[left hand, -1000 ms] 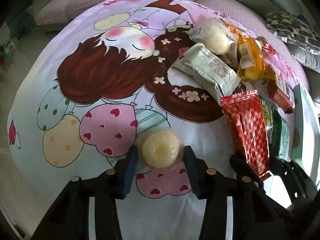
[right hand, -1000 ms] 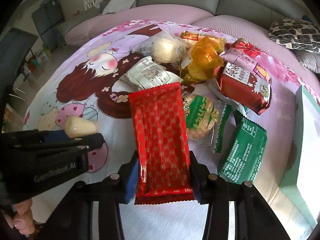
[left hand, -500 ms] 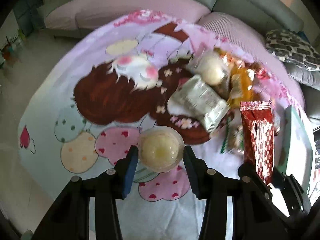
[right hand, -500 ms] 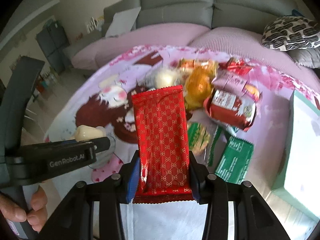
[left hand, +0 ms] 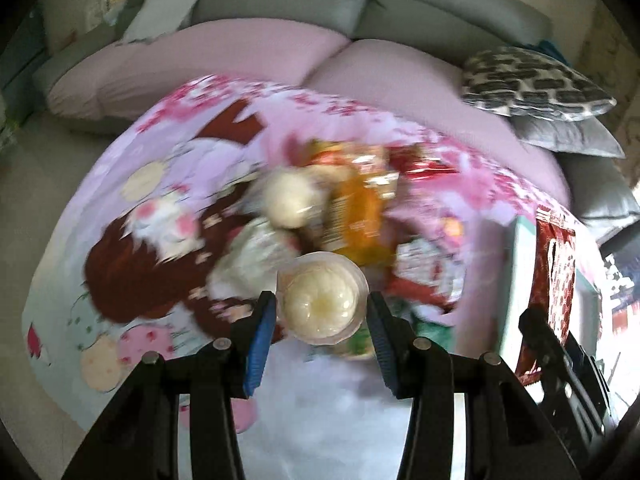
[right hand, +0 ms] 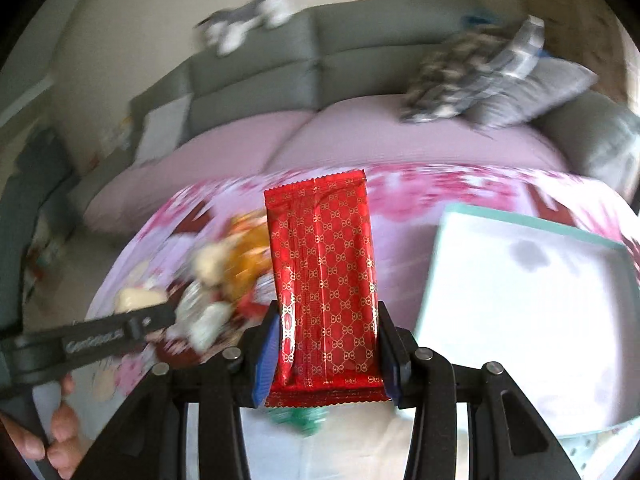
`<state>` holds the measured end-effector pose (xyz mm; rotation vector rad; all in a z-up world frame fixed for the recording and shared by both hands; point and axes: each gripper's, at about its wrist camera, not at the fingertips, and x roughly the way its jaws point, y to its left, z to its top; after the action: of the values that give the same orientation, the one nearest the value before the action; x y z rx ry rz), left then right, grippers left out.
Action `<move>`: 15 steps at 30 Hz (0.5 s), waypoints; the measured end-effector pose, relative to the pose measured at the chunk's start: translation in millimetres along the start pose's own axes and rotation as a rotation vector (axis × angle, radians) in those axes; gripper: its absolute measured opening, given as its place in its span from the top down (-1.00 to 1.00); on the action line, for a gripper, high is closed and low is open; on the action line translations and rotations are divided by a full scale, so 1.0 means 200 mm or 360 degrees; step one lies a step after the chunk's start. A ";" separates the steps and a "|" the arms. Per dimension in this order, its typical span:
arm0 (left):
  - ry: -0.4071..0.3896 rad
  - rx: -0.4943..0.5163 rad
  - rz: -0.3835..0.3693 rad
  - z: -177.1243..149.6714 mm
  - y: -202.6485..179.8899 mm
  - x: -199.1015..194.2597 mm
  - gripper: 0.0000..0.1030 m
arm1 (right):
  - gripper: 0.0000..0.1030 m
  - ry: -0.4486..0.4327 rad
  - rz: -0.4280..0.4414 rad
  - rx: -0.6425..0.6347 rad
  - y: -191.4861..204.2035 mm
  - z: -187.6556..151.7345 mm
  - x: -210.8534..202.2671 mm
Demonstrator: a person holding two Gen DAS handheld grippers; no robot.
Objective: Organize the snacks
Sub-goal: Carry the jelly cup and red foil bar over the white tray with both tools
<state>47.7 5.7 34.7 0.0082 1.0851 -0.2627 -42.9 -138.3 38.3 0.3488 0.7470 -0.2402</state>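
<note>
My left gripper [left hand: 322, 312] is shut on a clear cup of pale yellow jelly [left hand: 322, 298], held above the cartoon-print cloth [left hand: 132, 264]. My right gripper [right hand: 326, 344] is shut on a long red gold-patterned packet [right hand: 324, 264] that stands up between its blue pads. The same red packet [left hand: 554, 280] hangs at the right edge of the left wrist view. A blurred heap of snacks [left hand: 344, 216] lies on the cloth below. The left gripper [right hand: 132, 326] with its jelly cup [right hand: 138, 298] crosses the left of the right wrist view, a hand [right hand: 48, 432] holding it.
A pale box with a mint-green rim [right hand: 532, 232] lies open on the cloth to the right. A grey sofa [left hand: 360, 4] with pink seat cushions [left hand: 240, 52] and patterned pillows [left hand: 532, 80] stands behind. A toy animal [right hand: 252, 16] sits on the sofa back.
Both grippers have risen off the cloth with their snacks and swung to the right. The box has come into fuller view on the right, and the snack heap now lies lower and blurred.
</note>
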 end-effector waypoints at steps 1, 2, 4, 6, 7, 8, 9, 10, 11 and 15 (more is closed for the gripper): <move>-0.0006 0.0026 -0.0014 0.01 -0.04 0.00 0.07 | 0.11 -0.0012 -0.0036 0.0055 -0.05 0.01 -0.01; -0.0014 0.0061 -0.0034 0.02 -0.09 -0.01 0.07 | 0.11 -0.0026 -0.0089 0.0110 -0.11 0.03 -0.01; -0.0026 0.0123 -0.0067 0.03 -0.19 -0.01 0.07 | 0.11 -0.0043 -0.0171 0.0179 -0.21 0.05 -0.03; -0.0042 0.0193 -0.0109 0.05 -0.30 -0.01 0.07 | 0.11 -0.0064 -0.0257 0.0252 -0.31 0.06 -0.05; -0.0047 0.0226 -0.0127 0.05 -0.34 -0.01 0.07 | 0.11 -0.0072 -0.0291 0.0280 -0.36 0.07 -0.06; -0.0052 0.0251 -0.0140 0.05 -0.38 -0.01 0.07 | 0.11 -0.0081 -0.0337 0.0311 -0.40 0.08 -0.07; -0.0059 0.0309 -0.0180 0.06 -0.47 0.00 0.07 | 0.11 -0.0089 -0.0381 0.0340 -0.45 0.09 -0.08; -0.0058 0.0342 -0.0205 0.06 -0.52 0.00 0.07 | 0.11 -0.0094 -0.0417 0.0366 -0.49 0.09 -0.09; -0.0059 0.0366 -0.0221 0.06 -0.55 0.01 0.07 | 0.11 -0.0094 -0.0449 0.0397 -0.54 0.09 -0.10; -0.0048 0.0531 -0.0324 0.04 -0.80 0.07 0.07 | 0.11 -0.0076 -0.0526 0.0537 -0.72 0.08 -0.11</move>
<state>27.2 -153.0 45.1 0.1922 1.0025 -0.6231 -96.4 -275.1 32.7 0.5366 0.7149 -0.6892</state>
